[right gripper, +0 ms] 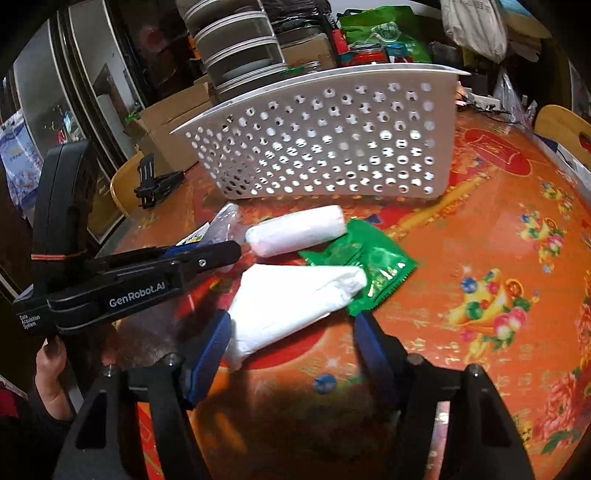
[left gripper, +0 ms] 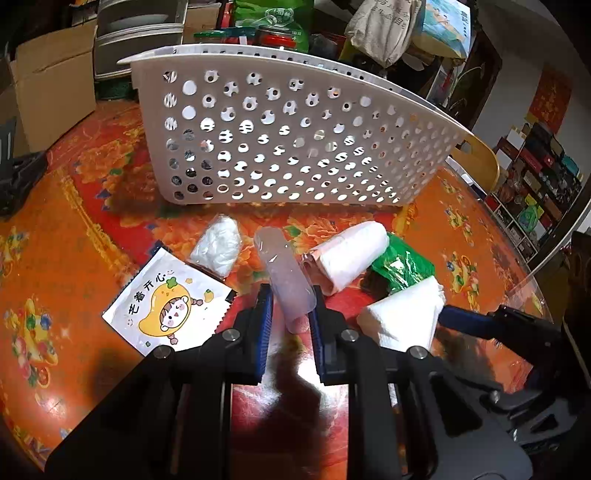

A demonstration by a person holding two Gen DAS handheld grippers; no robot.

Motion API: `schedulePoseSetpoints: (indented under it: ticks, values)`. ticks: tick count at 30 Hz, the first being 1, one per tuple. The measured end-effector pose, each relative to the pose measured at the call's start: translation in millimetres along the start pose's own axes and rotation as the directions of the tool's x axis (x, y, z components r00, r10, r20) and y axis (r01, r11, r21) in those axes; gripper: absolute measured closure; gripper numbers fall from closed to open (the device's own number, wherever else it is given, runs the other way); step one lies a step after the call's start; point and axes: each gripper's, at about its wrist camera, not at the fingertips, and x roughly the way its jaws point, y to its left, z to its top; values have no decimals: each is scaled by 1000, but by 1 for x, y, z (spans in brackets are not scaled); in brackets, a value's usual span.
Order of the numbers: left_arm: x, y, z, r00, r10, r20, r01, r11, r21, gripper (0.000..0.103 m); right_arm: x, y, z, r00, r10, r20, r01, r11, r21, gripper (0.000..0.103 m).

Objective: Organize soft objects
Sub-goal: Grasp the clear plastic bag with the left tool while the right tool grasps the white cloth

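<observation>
Soft items lie in a loose group on the orange floral tablecloth, in front of the white perforated basket. Pale pink translucent pouch sits between the blue pads of the left gripper, which is clenched on the pouch's near end; the far end points toward the basket. Rolled white paper towel lies just right of the pouch, with the green foil packet touching its right side. Folded white tissue stack rests partly over the near edge of the green packet. Right gripper is spread wide, its jaws on either side of the tissue stack; the left pad meets the stack's edge, the right pad stands apart from it. Clear bag of white material and a white sachet printed with a cartoon mango lie left of the pouch, overlapping at one corner. Cardboard boxes, stacked drawers and a green bag stand behind the basket.
</observation>
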Motion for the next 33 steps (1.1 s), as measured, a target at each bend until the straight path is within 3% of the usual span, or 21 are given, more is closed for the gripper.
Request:
schedulePoseSetpoints:
  ticks: [9, 11, 13, 19, 22, 33]
  values:
    - [-2, 21, 1, 999, -34, -10, 33, 996, -83, 85, 12, 20, 3, 999, -20, -33, 19, 999, -27, 44]
    - [-3, 24, 0, 999, -37, -11, 36, 995, -88, 85, 14, 25, 3, 999, -17, -39, 15, 999, -36, 50]
    - [-3, 23, 0, 999, -36, -10, 35, 996, -84, 85, 16, 31, 1, 998, -40, -43, 36, 997, -69, 66]
    - [-3, 23, 0, 999, -33, -10, 32, 996, -82, 85, 19, 43, -4, 998, -46, -38, 41, 992, -116, 83]
    - [-4, 21, -1, 999, -36, 0, 35, 996, -79, 85, 15, 44, -7, 999, -39, -27, 36, 992, -123, 88]
    - [-24, 7, -2, 995, -58, 84, 61, 998, -30, 89, -28, 33, -11, 997, -21, 79, 29, 995, -100, 89]
